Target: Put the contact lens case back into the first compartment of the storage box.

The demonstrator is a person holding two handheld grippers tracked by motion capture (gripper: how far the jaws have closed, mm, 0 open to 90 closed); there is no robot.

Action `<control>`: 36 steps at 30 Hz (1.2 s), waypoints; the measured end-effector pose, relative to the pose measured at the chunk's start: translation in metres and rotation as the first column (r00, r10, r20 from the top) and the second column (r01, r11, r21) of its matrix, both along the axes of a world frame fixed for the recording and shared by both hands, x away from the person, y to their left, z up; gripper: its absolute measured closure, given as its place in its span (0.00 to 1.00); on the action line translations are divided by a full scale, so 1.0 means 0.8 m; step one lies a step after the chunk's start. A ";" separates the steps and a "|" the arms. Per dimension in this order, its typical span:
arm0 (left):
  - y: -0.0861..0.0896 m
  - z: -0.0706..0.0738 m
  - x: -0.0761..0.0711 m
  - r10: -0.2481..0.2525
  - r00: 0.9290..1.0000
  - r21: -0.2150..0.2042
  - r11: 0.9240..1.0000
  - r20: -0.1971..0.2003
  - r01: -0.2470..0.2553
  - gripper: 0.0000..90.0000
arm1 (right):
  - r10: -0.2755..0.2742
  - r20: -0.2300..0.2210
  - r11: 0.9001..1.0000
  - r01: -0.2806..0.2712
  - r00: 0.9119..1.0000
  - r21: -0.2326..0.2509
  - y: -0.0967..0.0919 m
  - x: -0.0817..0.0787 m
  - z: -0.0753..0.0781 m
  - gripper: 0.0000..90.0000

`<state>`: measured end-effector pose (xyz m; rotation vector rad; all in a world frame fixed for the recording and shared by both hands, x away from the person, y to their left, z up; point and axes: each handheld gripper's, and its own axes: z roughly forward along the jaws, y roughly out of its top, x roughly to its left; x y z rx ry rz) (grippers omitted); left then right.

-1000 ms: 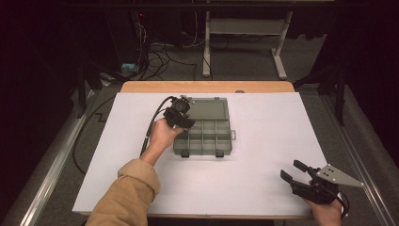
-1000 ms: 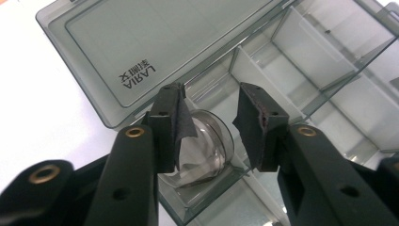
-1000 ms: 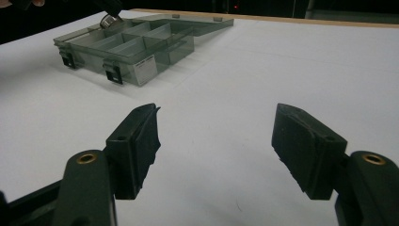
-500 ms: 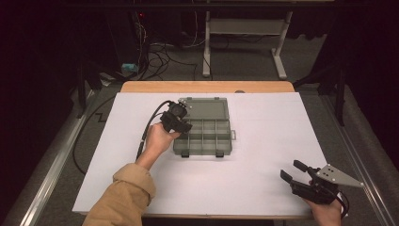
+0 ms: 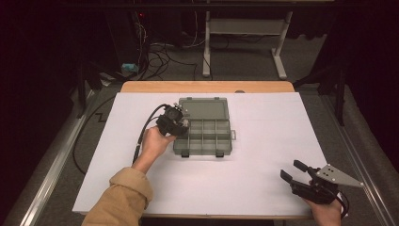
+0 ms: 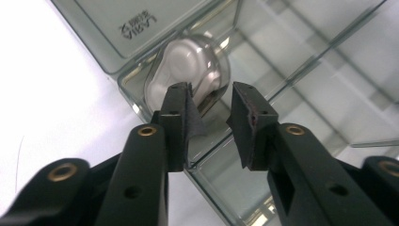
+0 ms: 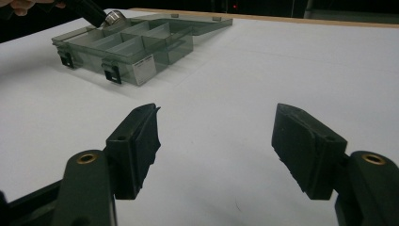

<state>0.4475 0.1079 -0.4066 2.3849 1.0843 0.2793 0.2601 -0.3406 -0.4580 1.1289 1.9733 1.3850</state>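
A smoky clear organizer box (image 5: 203,137) with several compartments lies open mid-table, its lid (image 5: 203,107) folded flat behind it. My left gripper (image 5: 173,121) hovers over the box's back-left corner. In the left gripper view its jaws (image 6: 210,110) stand a little apart with nothing between them. Just beyond them, a white rounded piece in a clear shell (image 6: 186,63) lies in the corner compartment. My right gripper (image 5: 301,176) rests near the table's front right, wide open and empty (image 7: 216,141), facing the box (image 7: 127,47).
White paper (image 5: 263,141) covers the table, and a wooden edge (image 5: 207,86) shows at the back. The left gripper's cable (image 5: 143,134) trails off to the left of the box. Two black latches (image 7: 113,73) sit on the box's front wall.
The left hand and gripper drew slightly left and toward the person over the box's corner, then held still. The right gripper has not moved.
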 end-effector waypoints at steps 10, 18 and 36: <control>0.002 0.013 0.000 0.038 0.998 -0.033 0.999 0.040 -0.037 0.66 | 0.000 0.002 1.000 0.000 1.000 -0.001 0.001 0.000 0.000 0.36; -0.011 0.019 0.019 0.069 0.996 -0.039 0.997 0.053 -0.067 0.69 | 0.001 0.003 1.000 -0.001 1.000 -0.003 0.001 0.000 0.000 0.36; -0.027 0.004 0.027 0.044 0.999 0.008 0.999 -0.006 -0.044 0.77 | 0.001 0.001 1.000 -0.001 1.000 0.007 -0.001 0.002 -0.001 0.36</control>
